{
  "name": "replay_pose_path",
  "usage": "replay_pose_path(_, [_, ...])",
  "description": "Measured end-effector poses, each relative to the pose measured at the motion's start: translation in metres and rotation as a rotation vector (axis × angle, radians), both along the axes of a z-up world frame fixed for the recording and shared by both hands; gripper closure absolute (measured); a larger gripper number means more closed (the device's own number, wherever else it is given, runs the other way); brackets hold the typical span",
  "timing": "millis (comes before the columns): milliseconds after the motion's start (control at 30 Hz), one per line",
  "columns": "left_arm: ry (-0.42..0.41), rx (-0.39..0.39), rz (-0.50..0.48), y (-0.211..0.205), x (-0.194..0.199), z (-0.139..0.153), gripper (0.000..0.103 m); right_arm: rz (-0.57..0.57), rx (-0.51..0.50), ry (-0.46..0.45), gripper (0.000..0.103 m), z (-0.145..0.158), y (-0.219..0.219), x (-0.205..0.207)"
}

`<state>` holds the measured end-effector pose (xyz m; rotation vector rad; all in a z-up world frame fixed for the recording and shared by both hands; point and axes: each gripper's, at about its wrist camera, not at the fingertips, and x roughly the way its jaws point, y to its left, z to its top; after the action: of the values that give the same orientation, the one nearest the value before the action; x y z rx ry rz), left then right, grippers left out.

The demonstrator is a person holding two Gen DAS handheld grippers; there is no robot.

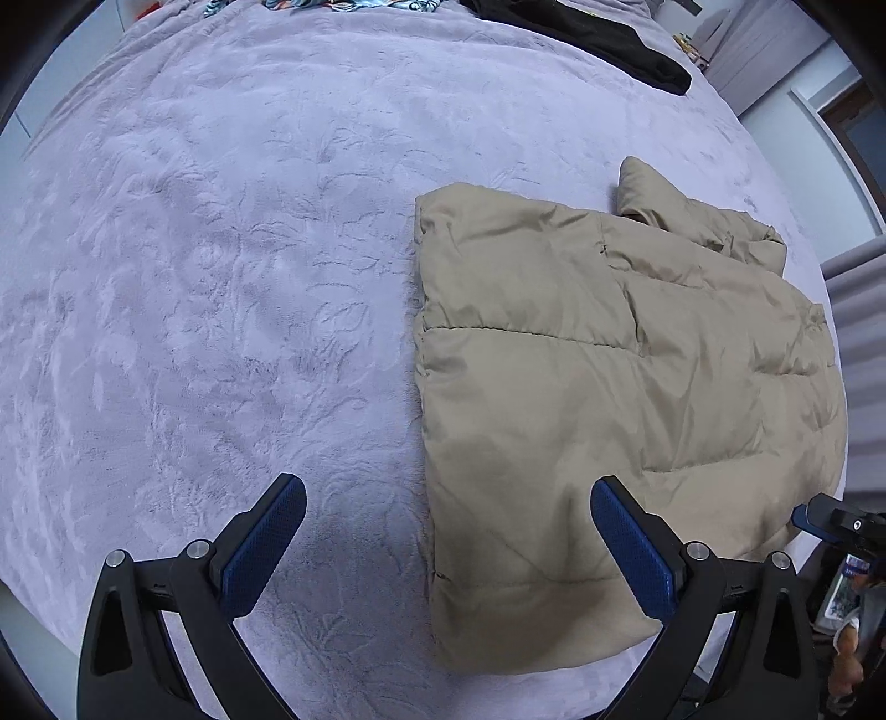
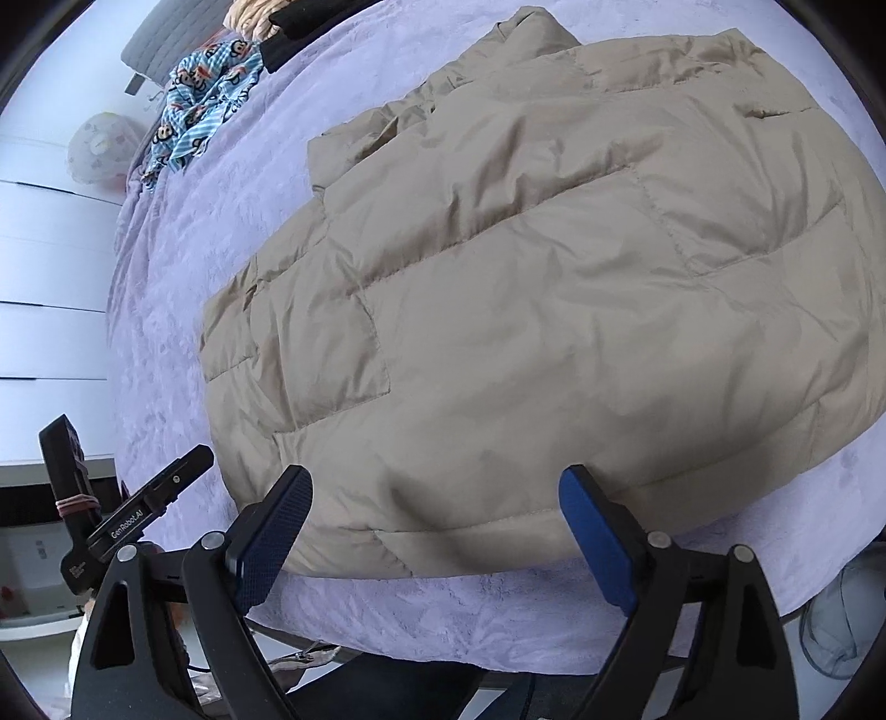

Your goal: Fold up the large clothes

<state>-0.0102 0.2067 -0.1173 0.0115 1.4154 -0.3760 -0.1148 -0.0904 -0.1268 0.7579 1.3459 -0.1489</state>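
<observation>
A beige quilted puffer jacket lies folded and flat on the lavender fleece bed cover, its collar at the far end. My left gripper stands open over the jacket's near left edge, one fingertip over the cover and the other over the jacket, with nothing held. In the right wrist view the jacket fills most of the picture. My right gripper is open just above its near hem, and nothing sits between its pads. Each gripper shows at the edge of the other's view: the right gripper and the left gripper.
A black garment lies at the far side of the bed, beside a blue cartoon-print cloth. The bed's near edge runs under my right gripper. White drawers stand to the left, beyond the bed.
</observation>
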Motion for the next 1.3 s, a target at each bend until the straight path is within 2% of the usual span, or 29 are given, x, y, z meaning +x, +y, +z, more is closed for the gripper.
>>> replay_pose_path(267, [0.118,-0.186,0.045,0.024,0.013,-0.023,0.000,0.027,0.025,0.036,0.011,-0.003,0.008,-0.001])
replay_pose_path(400, [0.168,-0.251,0.028,0.026,0.017,-0.039,0.000,0.025,0.037,0.055,0.011,-0.006,0.003,-0.001])
replay_pose_path(567, [0.287,-0.346,-0.018,0.010,0.024,-0.075,0.000,0.043,0.023,0.076,0.011,-0.006,0.003,0.001])
replay_pose_path(800, [0.390,-0.566,-0.108,-0.028,0.033,-0.091,0.000,0.039,0.001,0.099,0.011,-0.005,-0.001,-0.002])
replay_pose_path(867, [0.420,-0.580,-0.120,-0.039,0.036,-0.098,0.000,0.033,0.003,0.106,0.011,-0.007,-0.001,-0.004])
replay_pose_path(1000, [0.433,-0.549,-0.174,-0.055,0.035,-0.101,0.000,0.024,-0.001,0.109,0.011,-0.009,0.000,-0.006])
replay_pose_path(1033, [0.424,-0.541,-0.191,-0.057,0.033,-0.098,0.004,0.021,-0.001,0.107,0.011,-0.008,0.000,-0.006])
replay_pose_path(1100, [0.403,-0.530,-0.224,-0.059,0.030,-0.091,0.048,0.017,-0.002,0.104,0.011,-0.007,0.001,-0.006])
replay_pose_path(1167, [0.405,-0.576,-0.211,-0.056,0.031,-0.085,0.065,0.010,-0.003,0.101,0.011,-0.007,0.000,-0.007])
replay_pose_path(1200, [0.394,-0.587,-0.210,-0.056,0.031,-0.079,0.070,0.006,-0.003,0.100,0.011,-0.007,-0.001,-0.007])
replay_pose_path(1300, [0.359,-0.625,-0.211,-0.055,0.028,-0.058,0.073,-0.005,-0.006,0.092,0.011,-0.006,-0.005,-0.009])
